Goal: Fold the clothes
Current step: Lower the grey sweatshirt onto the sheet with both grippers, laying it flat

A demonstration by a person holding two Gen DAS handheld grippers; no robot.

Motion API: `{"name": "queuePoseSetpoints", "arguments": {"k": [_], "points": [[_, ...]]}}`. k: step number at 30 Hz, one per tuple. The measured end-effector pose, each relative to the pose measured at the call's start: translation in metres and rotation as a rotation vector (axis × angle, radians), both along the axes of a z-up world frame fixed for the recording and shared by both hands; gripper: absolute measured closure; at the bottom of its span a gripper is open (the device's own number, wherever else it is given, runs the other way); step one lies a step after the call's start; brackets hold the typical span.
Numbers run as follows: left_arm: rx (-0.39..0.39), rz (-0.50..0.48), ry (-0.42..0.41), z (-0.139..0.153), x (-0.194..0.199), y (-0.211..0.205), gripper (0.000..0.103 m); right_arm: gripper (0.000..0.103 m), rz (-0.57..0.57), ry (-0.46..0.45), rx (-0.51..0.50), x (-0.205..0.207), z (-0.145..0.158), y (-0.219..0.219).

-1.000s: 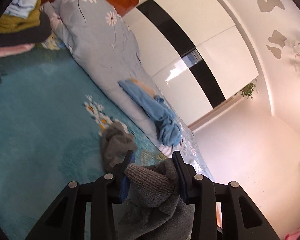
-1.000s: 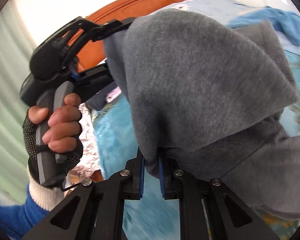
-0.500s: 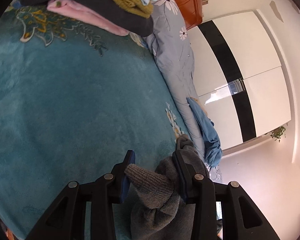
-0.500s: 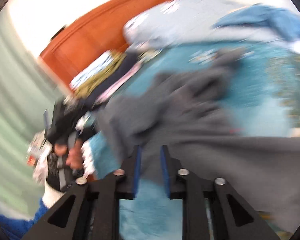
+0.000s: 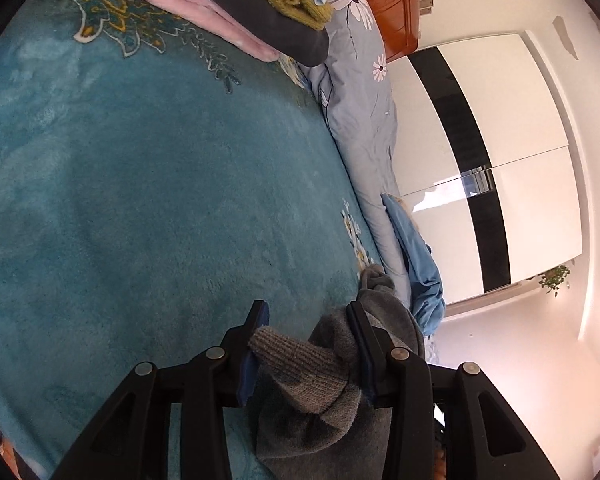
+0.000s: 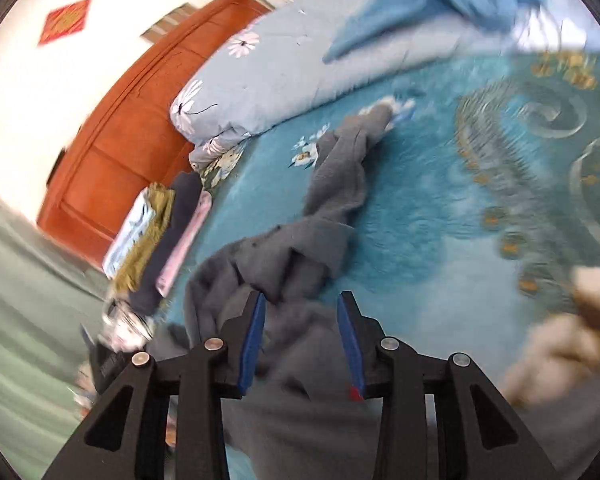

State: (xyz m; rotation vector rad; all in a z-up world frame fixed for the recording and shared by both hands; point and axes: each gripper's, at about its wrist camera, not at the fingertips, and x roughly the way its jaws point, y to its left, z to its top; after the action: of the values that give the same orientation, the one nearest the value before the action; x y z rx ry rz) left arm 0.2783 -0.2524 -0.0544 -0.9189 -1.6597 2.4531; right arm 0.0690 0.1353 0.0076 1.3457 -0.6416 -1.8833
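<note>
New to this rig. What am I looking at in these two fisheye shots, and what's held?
No robot arm here: a person carries a two-finger gripper in each hand, each with a fisheye camera looking out along its fingers. The task is folding clothes.

Left wrist view: the left gripper has the ribbed cuff of a grey sweater between its fingers, above a teal bedspread.

Right wrist view: the right gripper stands open over the same grey sweater, which lies crumpled on the bedspread.

Also on the bed: a stack of folded clothes, a floral duvet with a blue garment on it, and an orange-brown headboard behind.
</note>
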Motion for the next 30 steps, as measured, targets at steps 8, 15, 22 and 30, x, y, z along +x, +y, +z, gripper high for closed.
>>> {"name": "queuePoseSetpoints", "arguments": {"k": [8, 15, 22, 30], "points": [[-0.005, -0.022, -0.009, -0.001, 0.004, 0.0, 0.058, 0.064, -0.113, -0.188, 0.045, -0.044, -0.03, -0.031], [-0.004, -0.024, -0.014, 0.0, 0.002, -0.001, 0.058, 0.09, -0.104, -0.174, 0.039, -0.049, -0.034, -0.036], [-0.048, -0.073, 0.061, 0.035, -0.006, 0.009, 0.06, 0.093, -0.187, 0.029, -0.092, -0.046, 0.044, 0.022], [-0.072, -0.164, 0.174, 0.074, -0.009, 0.039, 0.062, 0.093, -0.37, 0.461, -0.13, 0.045, 0.183, 0.159]]}}
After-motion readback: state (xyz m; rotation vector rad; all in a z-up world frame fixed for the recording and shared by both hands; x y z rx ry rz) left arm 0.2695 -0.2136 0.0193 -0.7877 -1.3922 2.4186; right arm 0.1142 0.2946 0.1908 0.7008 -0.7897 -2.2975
